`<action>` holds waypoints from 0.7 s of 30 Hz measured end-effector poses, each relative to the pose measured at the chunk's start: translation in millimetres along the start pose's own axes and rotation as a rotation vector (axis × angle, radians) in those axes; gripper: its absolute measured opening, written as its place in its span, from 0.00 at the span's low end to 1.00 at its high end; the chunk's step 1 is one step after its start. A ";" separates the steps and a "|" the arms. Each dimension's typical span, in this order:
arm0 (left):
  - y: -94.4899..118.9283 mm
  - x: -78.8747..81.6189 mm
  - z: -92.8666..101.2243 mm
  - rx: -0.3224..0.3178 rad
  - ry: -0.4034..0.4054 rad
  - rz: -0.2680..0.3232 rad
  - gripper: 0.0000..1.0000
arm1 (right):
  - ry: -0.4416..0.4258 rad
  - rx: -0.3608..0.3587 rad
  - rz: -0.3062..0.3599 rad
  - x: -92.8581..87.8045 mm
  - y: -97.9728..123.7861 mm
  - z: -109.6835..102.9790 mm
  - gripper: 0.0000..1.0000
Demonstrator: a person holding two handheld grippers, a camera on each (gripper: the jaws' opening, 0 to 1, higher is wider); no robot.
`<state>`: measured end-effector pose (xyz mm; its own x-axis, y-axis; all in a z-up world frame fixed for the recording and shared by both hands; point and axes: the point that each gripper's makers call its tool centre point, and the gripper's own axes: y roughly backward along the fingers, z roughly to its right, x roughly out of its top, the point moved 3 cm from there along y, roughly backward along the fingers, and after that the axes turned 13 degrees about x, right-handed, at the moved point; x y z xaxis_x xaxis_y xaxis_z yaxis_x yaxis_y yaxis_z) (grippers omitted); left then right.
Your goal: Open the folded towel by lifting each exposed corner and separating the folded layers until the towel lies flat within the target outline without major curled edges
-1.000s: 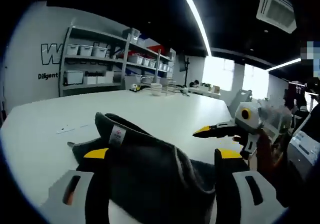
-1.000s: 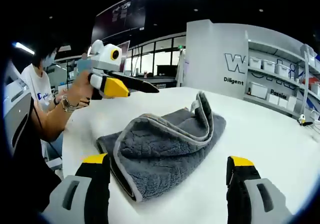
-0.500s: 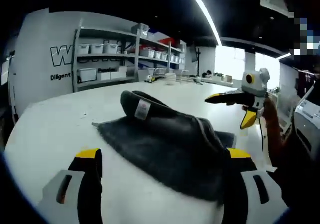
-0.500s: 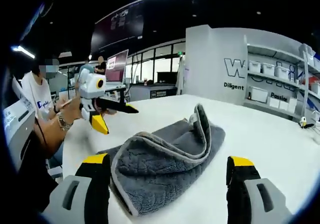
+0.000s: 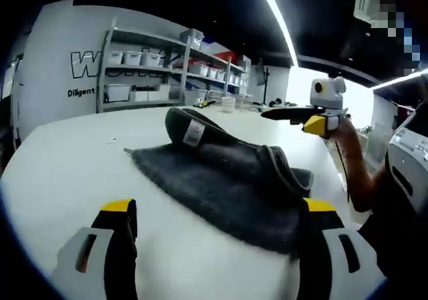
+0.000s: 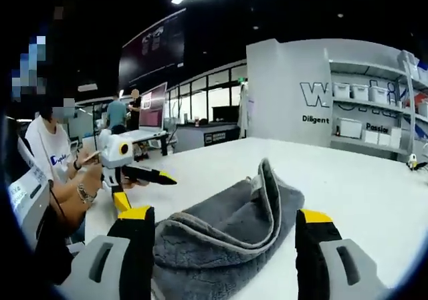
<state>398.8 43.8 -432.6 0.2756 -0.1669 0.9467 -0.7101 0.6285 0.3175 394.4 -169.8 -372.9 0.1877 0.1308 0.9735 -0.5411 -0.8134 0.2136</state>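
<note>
A dark grey folded towel (image 5: 221, 173) lies on the white table (image 5: 60, 173), one fold standing up with a white label (image 5: 194, 133) on it. In the right gripper view the towel (image 6: 234, 230) sits just beyond the jaws, its light-edged fold curling upward. My left gripper (image 5: 219, 208) is open, its jaws wide apart at the towel's near edge and holding nothing. My right gripper (image 6: 226, 214) is open too, its jaws on either side of the towel's near end. Each gripper appears in the other's view, hand-held: the left gripper (image 6: 147, 190) beside the towel, the right gripper (image 5: 287, 119) raised past it.
Metal shelves (image 5: 147, 66) with white bins stand against a lettered wall behind the table. A person in a white shirt (image 6: 50, 153) sits at the table's edge, arm (image 5: 354, 173) reaching in. Desks and monitors (image 6: 150, 103) stand farther back.
The left gripper has drawn back from the towel and dropped to the table's edge; the towel, earlier bunched between its jaws, now lies on the table. The right gripper has sunk closer to the towel.
</note>
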 end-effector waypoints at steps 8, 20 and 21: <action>6.5 0.7 3.2 -0.006 -0.004 0.011 0.99 | -0.002 -0.036 -0.071 -4.3 -14.1 25.3 0.76; 12.1 -2.8 12.1 -0.022 -0.007 0.022 0.99 | -0.165 -0.078 -0.128 -39.7 -24.5 70.4 0.36; 12.2 -3.5 12.3 -0.023 -0.004 0.021 0.99 | -0.191 -0.074 -0.131 -44.3 -26.1 73.1 0.36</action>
<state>381.1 42.7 -431.4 0.2583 -0.1569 0.9532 -0.7004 0.6491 0.2967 460.1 -195.8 -427.6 0.4082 0.1168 0.9054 -0.5590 -0.7521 0.3491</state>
